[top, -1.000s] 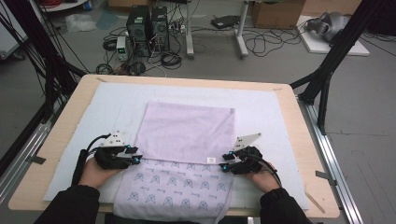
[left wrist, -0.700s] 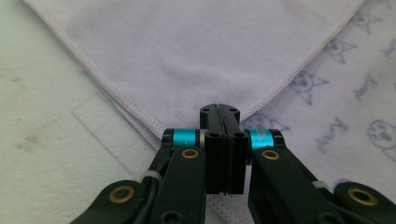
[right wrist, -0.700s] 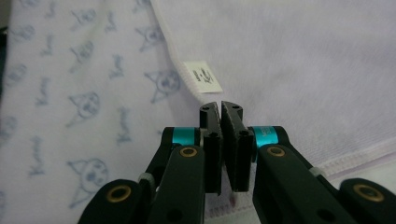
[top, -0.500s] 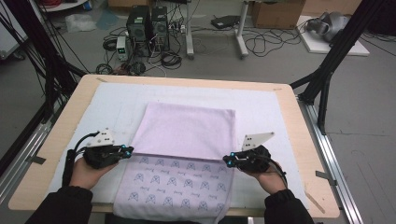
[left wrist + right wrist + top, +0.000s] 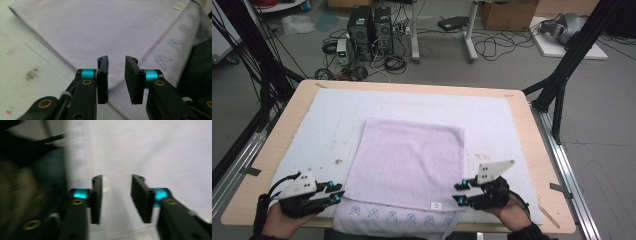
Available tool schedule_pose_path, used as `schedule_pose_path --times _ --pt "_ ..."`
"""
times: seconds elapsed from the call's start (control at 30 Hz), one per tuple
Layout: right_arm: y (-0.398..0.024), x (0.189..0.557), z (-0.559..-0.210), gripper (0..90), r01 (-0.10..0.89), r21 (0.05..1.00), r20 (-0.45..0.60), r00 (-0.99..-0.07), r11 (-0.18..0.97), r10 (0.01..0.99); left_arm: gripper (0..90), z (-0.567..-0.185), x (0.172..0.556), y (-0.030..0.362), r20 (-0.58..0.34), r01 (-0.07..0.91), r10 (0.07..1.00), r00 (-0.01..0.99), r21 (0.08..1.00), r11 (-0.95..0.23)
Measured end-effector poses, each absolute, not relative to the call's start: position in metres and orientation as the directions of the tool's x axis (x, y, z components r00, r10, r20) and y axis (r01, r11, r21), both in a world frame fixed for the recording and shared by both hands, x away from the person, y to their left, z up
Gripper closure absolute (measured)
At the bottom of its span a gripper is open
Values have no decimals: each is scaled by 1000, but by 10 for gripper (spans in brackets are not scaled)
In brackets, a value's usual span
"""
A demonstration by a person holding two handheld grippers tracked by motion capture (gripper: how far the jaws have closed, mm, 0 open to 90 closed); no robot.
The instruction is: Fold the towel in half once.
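Both tools, left (image 5: 333,192) and right (image 5: 460,192), gape empty beside the folded lilac towel (image 5: 409,162), patterned edge underneath.

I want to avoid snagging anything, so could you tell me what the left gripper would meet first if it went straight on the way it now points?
Most likely the near corner of the lilac towel: the left gripper's open jaws point straight at it, seemingly very close.

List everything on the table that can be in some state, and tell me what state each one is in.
towel: folded over, lying flat, printed near edge hanging off the table's front
left gripper: open, empty, at the towel's near left corner
right gripper: open, empty, at the towel's near right corner
white mat: spread flat under the towel
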State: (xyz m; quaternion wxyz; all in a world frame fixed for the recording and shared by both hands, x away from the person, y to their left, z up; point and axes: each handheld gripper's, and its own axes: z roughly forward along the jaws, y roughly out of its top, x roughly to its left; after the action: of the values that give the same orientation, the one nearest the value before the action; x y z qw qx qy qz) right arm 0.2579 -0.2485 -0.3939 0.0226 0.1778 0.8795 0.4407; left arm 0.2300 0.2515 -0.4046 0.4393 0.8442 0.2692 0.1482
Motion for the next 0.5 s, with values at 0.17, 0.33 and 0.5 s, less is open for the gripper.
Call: schedule_pose_path --times 0.17,0.33,0.5 --pt "-258 329 -401 466 362 762 56 -863 537 501 625 -408 301 244 -5 379 650 760 816 -436" --pt "-272 391 -412 388 463 737 42 -758 492 651 551 -421 367 236 -35 468 743 668 796 -383" --pt "-277 425 -431 364 512 741 96 -720 433 687 497 -434 402 223 -54 543 795 604 758 -361"
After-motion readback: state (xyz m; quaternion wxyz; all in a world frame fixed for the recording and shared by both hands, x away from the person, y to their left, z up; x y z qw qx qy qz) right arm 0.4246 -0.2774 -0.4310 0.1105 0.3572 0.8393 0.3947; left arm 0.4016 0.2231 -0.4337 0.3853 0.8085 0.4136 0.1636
